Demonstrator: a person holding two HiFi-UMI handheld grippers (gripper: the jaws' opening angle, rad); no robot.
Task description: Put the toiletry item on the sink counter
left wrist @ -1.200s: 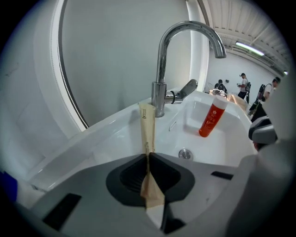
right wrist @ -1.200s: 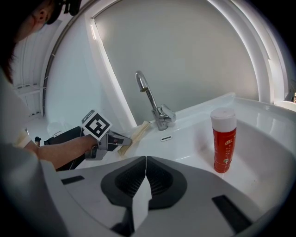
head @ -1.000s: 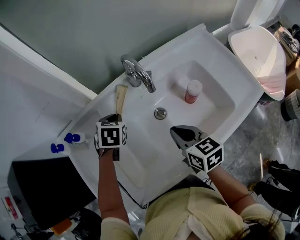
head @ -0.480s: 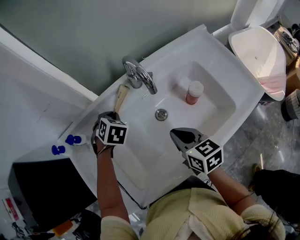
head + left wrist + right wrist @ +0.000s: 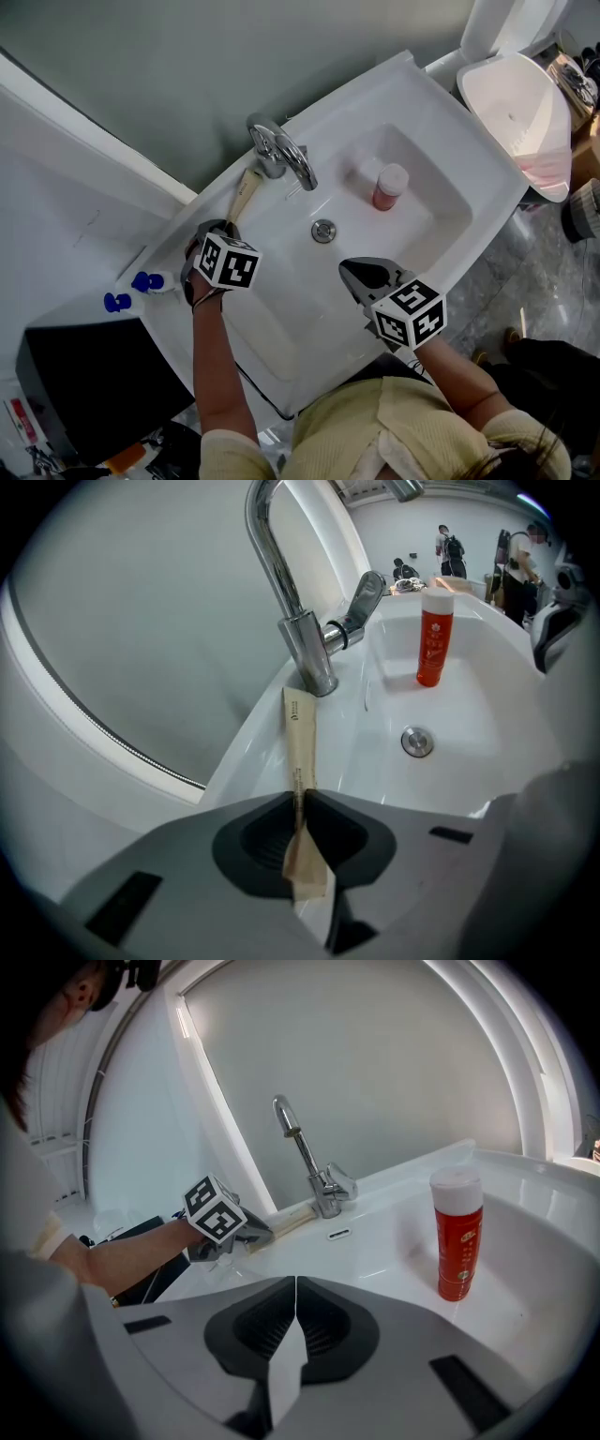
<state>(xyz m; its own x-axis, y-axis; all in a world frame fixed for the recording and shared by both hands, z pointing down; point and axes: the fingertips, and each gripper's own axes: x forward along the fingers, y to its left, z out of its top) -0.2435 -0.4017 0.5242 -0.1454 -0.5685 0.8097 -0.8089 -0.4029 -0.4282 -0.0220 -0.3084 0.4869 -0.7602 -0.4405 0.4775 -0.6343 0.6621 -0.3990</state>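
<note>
Tan packet — print unreadable — pinched in left claw near tap, right claw closed, empty

The faucet stood on the back ledge of the sink, hard against the grey wall. Its spout reached out over the basin and blocked passage along that narrow ledge. Left of it, the ledge was taken up by the paper sachet clamped in the left gripper, its far end just beside the faucet's base. A red bottle stood upright in the basin beyond the drain. Between the left gripper and the closed right gripper, the basin floor lay open.
</note>
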